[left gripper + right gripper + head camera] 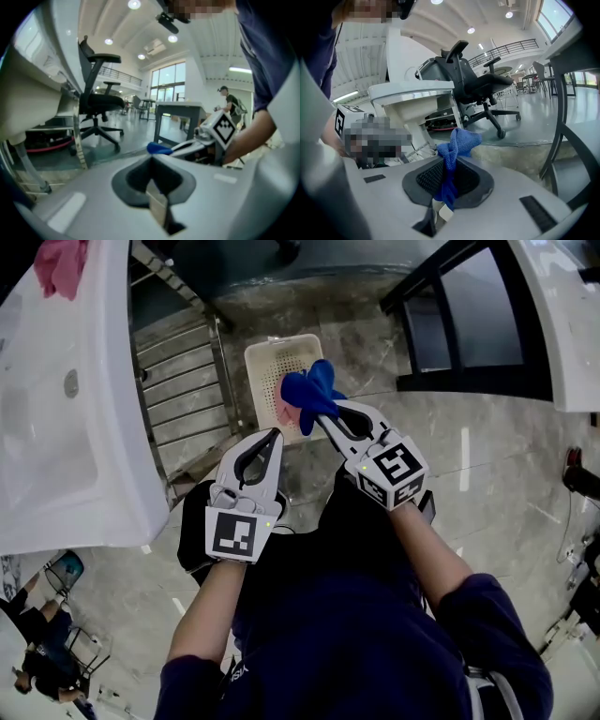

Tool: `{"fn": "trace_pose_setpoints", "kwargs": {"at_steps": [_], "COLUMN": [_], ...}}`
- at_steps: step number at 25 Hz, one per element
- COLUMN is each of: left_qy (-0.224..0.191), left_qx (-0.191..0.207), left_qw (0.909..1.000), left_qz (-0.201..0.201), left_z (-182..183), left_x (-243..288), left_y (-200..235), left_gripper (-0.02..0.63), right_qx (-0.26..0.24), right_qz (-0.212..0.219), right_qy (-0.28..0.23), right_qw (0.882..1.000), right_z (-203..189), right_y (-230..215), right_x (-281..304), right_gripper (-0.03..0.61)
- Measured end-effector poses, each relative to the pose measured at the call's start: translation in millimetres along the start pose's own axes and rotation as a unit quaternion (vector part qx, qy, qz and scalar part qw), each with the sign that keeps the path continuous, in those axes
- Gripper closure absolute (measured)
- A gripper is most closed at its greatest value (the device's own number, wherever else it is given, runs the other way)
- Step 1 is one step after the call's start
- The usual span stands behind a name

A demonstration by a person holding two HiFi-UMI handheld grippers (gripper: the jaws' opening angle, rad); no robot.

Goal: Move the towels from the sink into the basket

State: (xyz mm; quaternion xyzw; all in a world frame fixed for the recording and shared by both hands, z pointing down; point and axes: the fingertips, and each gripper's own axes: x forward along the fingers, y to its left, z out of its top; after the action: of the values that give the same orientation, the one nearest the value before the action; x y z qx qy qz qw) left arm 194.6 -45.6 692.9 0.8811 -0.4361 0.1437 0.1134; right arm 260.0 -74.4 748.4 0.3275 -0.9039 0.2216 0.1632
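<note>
My right gripper (pixel 325 418) clamps the blue towel (pixel 307 390) over the basket (pixel 262 357) on the floor (pixel 487 456); my left gripper (pixel 274 434) is closed on nothing, alongside.

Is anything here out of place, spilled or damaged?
Nothing looks spilled or broken. One pink towel lies bunched at the far corner of the sink, not yet in the basket; the right claw grips a blue towel.
</note>
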Motion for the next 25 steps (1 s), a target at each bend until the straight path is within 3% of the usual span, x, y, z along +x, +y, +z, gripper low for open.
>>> {"fn": "trace_pose_setpoints", "kwargs": {"at_steps": [11, 16, 25], "left_qy": [-0.012, -0.005, -0.008], "left_qx": [-0.004, 0.018, -0.009], "left_qw": [0.9999, 0.9998, 0.9998], "left_qz": [0.009, 0.005, 0.016], "left_z": [-48.1, -74.7, -114.9], "left_x": [28.0, 44.9, 53.9], "left_y": [9.1, 7.9, 16.6], "left_gripper": [0.611, 0.611, 0.611], "right_qx": [-0.007, -0.004, -0.005], "right_qz": [0.013, 0.012, 0.006], "right_qy": [0.015, 0.023, 0.033], "right_qw": [1.000, 1.000, 0.999], "right_z": [-58.3, -86.7, -122.4], "right_y": [-27.3, -43.9, -56.1], "right_x": [48.4, 69.7, 90.7], "right_gripper": [0.535, 0.535, 0.534]}}
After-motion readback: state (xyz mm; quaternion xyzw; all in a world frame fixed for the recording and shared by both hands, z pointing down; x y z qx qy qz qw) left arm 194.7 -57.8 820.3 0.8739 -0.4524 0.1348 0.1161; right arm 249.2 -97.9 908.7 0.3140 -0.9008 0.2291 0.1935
